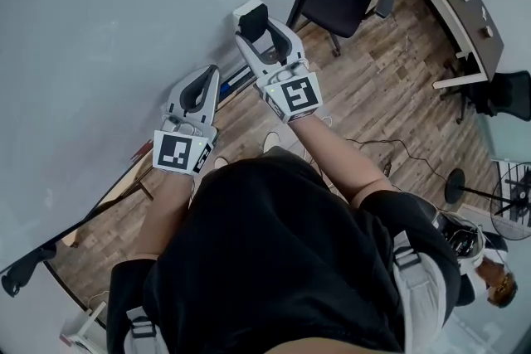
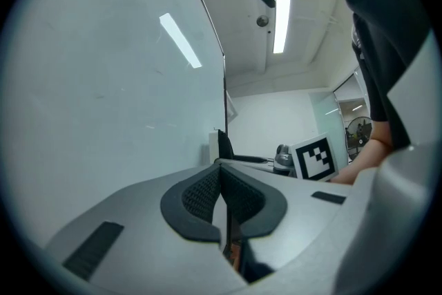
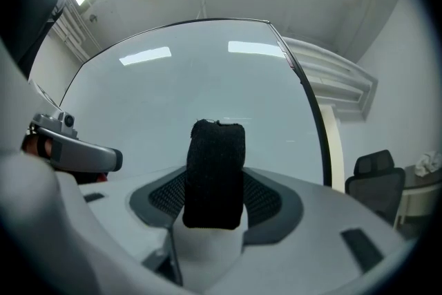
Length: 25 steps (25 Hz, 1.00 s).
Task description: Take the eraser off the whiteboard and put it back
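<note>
Clamping on the eraser [image 3: 215, 173], the right gripper [image 1: 265, 33] is holding its jaws partly spread, with a pad pressing on each side of the block. The black felt is standing up between the jaws and the white body is sitting lower in the gap, closer to the jaw roots. Straight ahead of these jaws the whiteboard [image 3: 207, 79] is filling most of the right gripper view; whether the eraser is touching its surface or sitting just short of it cannot be told. Off to the right of the jaws, past the board's dark edge, an office chair [image 3: 376, 179] is standing on the wooden floor [image 1: 373, 95]. To the left of the right jaws the left gripper [image 2: 222, 176] is hanging near them. Its own jaws are clenched together, pad meeting pad, with nothing lying between them. The whiteboard is running along the left of these jaws. Beyond their tips the eraser is showing as a small white and black block, and to its right the right gripper's marker cube [image 2: 315, 158] is facing the camera.
</note>
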Each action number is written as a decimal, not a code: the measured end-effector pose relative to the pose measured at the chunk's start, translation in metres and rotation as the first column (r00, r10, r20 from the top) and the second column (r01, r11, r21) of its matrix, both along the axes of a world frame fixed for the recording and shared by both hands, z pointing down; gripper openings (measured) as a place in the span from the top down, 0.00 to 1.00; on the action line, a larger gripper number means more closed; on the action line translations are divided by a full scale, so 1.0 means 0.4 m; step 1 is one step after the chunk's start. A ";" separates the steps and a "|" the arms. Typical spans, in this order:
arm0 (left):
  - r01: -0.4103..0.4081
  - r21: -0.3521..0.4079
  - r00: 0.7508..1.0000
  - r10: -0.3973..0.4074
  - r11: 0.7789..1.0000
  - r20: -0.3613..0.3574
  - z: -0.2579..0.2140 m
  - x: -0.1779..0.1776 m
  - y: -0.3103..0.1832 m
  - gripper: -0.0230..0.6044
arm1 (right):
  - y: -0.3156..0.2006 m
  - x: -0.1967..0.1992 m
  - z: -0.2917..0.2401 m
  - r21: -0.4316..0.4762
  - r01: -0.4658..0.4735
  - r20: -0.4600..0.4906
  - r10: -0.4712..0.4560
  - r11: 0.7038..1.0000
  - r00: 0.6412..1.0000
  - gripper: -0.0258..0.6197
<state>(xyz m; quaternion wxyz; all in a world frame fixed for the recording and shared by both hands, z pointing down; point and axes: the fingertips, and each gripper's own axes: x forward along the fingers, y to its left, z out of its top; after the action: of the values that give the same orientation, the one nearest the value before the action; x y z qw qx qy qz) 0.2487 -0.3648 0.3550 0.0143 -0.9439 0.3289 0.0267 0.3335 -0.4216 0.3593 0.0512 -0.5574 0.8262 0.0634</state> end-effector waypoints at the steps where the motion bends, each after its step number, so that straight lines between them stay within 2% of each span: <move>1: 0.007 -0.002 1.000 -0.007 1.000 0.001 0.002 -0.002 0.000 0.97 | -0.004 0.001 0.001 0.001 -0.001 -0.001 0.001 1.000 1.000 0.61; 10: 0.064 -0.008 0.998 -0.064 0.998 0.010 0.010 -0.025 0.000 0.97 | -0.023 -0.006 0.004 0.001 0.006 0.011 -0.006 1.000 1.000 0.61; 18: 0.097 -0.005 0.995 -0.097 0.995 0.017 0.009 -0.024 -0.001 0.97 | -0.001 -0.005 -0.002 -0.028 0.095 0.041 -0.094 0.995 0.995 0.52; 25: 0.158 0.002 0.987 -0.158 0.987 0.015 -0.002 -0.025 0.007 0.97 | 0.059 0.031 -0.035 -0.022 0.174 0.022 -0.174 0.984 0.985 0.52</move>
<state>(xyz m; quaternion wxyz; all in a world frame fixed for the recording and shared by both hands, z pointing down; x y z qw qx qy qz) 0.2387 -0.3621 0.3543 0.0192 -0.9150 0.4026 0.0184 0.3460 -0.3980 0.3451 0.0584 -0.4844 0.8719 0.0433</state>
